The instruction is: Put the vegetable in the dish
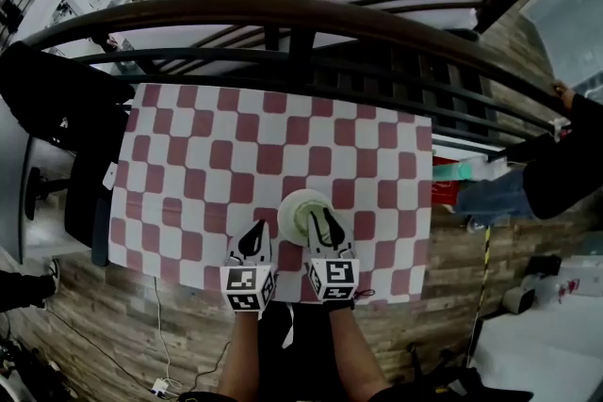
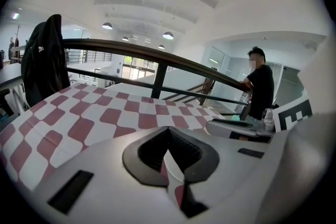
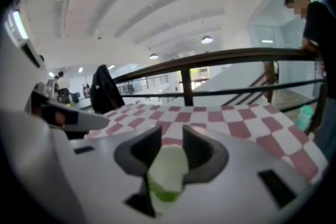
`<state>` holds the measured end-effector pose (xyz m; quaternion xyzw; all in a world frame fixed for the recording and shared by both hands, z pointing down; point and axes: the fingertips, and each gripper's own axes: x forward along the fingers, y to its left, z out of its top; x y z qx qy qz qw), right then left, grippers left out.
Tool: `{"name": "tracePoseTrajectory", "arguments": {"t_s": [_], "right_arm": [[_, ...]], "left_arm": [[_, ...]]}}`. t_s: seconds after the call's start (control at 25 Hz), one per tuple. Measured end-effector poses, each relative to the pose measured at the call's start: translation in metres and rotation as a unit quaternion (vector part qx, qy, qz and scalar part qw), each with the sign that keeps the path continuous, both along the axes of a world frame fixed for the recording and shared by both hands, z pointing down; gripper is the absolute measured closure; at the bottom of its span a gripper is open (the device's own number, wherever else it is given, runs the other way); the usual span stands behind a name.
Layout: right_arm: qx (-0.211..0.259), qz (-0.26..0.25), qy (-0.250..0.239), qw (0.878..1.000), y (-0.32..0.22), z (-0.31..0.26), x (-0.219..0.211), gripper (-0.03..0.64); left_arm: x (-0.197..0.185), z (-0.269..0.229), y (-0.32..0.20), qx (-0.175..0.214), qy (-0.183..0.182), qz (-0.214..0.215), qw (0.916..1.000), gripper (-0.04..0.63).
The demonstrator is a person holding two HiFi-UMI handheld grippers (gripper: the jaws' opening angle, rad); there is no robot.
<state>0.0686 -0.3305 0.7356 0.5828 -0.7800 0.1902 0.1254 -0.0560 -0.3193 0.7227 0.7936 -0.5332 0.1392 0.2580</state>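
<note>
Right hand-held gripper is clamped on a soft, pale green-and-white vegetable, its tips over the round white dish on the red-checked worktop. Beside it, the left hand-held gripper has its jaws together, empty.

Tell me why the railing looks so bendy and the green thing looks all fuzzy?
Head view: the wide lens probably bows the railing into an arc. Right gripper view: the vegetable sits very close to the camera, so it blurs, while the tablecloth behind it looks sharper.
</note>
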Motion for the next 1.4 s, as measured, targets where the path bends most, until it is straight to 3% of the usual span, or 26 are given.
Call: {"name": "tracePoseTrajectory", "arguments": {"t_s": [0.24,0.48,0.72,1.04,1.4], "right_arm": [[-0.010,0.034,-0.017,0.999,0.013,-0.033,0.016,0.502],[0.041,0.027,-0.034,0.998,0.011,-0.107,-0.004,0.542],[0.109,0.003,-0.018,0.994,0.012,-0.184,-0.025,0.582],[0.163,0.007,-0.005,0.987,0.043,-0.237,-0.035,0.600],[0.186,0.017,0.009,0.982,0.065,-0.252,-0.033,0.600]], "left_arm": [[0.000,-0.058,-0.006,0.052,0.013,0.008,0.9986,0.577],[0.001,-0.139,-0.008,0.137,0.019,0.021,0.9901,0.577],[0.002,-0.213,-0.002,0.217,0.018,0.037,0.9752,0.577],[0.002,-0.261,0.035,0.273,0.025,0.047,0.9605,0.577],[-0.006,-0.272,0.055,0.286,0.025,0.044,0.9569,0.577]]}}
